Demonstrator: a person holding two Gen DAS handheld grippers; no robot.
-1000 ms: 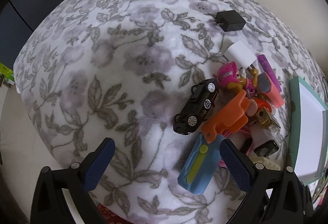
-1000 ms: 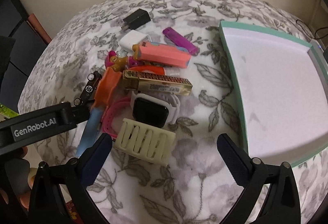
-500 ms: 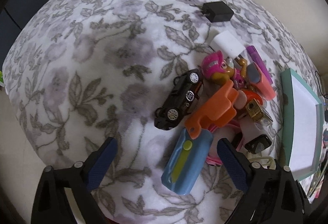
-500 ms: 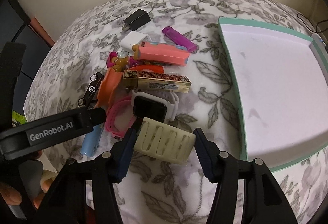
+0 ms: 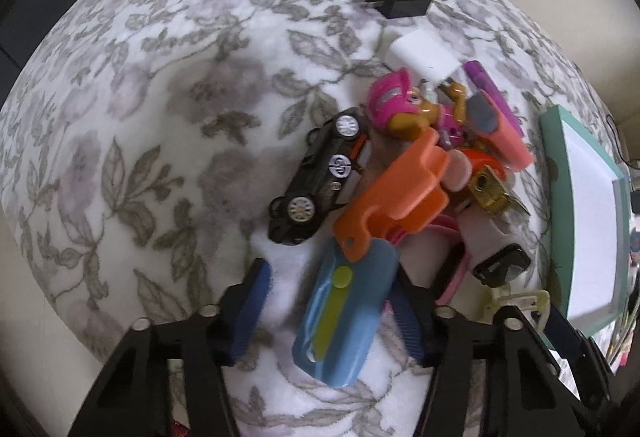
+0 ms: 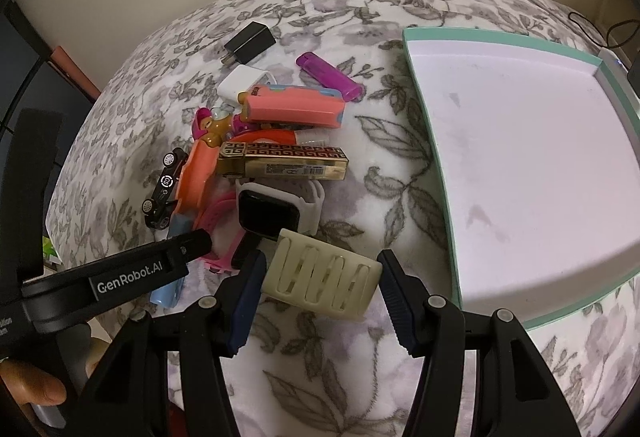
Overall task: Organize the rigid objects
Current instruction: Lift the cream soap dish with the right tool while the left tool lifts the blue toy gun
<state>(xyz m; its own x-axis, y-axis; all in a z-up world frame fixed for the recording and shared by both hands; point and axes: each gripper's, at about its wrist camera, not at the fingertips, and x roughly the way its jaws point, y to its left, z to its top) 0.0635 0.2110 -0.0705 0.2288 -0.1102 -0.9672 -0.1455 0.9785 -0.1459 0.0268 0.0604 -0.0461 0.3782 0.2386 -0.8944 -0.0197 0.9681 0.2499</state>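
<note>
Floral fleece covers the whole surface; at its right edge the teal-rimmed tray lies empty, presumably the destination for the heap of rigid toys and gadgets just beside it. Nearest that heap, the right gripper is clenched on the cream slotted clip, apparently ready to lift. The left gripper brackets the blue-and-orange toy, jaws narrowed; contact I cannot tell.
</note>
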